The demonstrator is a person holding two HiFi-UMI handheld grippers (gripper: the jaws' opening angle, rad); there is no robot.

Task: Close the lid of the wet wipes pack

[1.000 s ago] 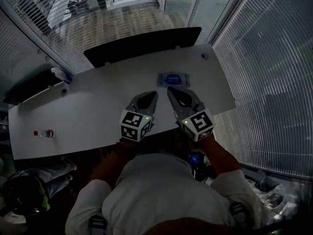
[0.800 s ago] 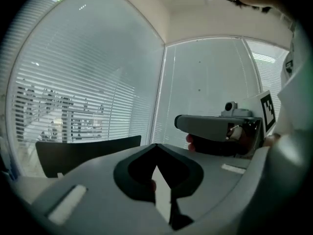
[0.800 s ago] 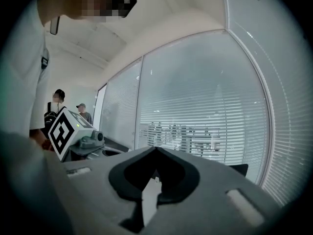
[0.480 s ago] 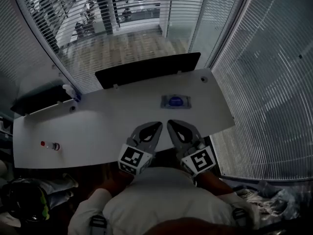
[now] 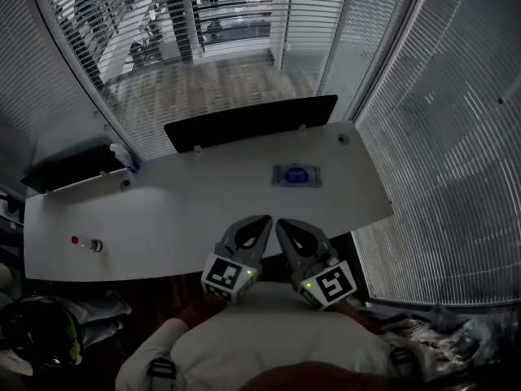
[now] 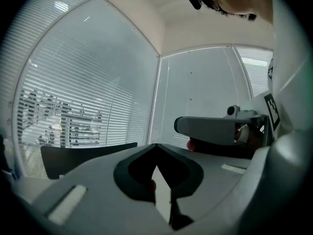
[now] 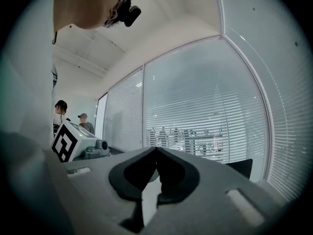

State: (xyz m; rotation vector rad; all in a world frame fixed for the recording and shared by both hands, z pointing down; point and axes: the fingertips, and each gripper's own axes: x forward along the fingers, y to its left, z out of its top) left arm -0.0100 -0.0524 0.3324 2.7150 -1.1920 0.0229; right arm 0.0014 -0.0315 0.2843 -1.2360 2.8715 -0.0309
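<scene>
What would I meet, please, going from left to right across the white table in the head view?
small red-capped bottle → white-and-blue bottle → wet wipes pack → round hole in the tabletop. The two grippers and the dark panel are left out, since they overlap the pack's span.

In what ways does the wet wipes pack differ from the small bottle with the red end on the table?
The wet wipes pack is a flat blue-grey rectangle; the small bottle is slim and clear with a red end. The pack looks clearly larger than the bottle. The pack lies on the right half of the table, the bottle near its left front edge. Both rest on the table.
</scene>
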